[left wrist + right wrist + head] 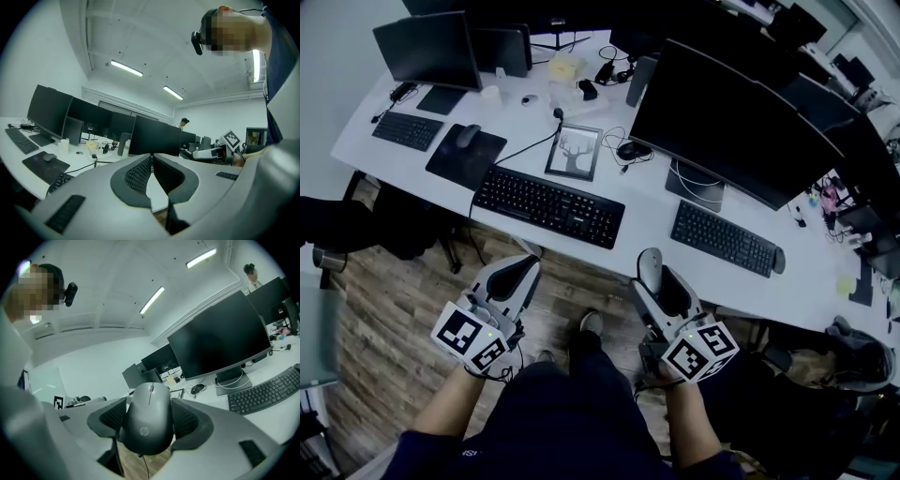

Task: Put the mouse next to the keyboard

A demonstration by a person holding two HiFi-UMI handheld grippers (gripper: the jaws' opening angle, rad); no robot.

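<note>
A dark grey mouse (147, 420) with a scroll wheel sits between the pads of my right gripper (150, 401), which is shut on its sides. In the head view the mouse (650, 266) and right gripper (653, 274) hang over the wooden floor, just short of the desk's front edge. One black keyboard (548, 204) lies ahead at the desk's middle. A second keyboard (724, 239) lies ahead to the right, below the big monitor (727, 117). My left gripper (528, 269) is also off the desk, its pads (140, 171) closed together on nothing.
The white desk (637, 211) also carries a framed deer picture (574, 152), a black mouse (633, 150) with cables, a mouse pad with a mouse (467, 139), a small keyboard (408, 130) and more monitors (427, 49). Office chairs (356, 230) stand at both sides.
</note>
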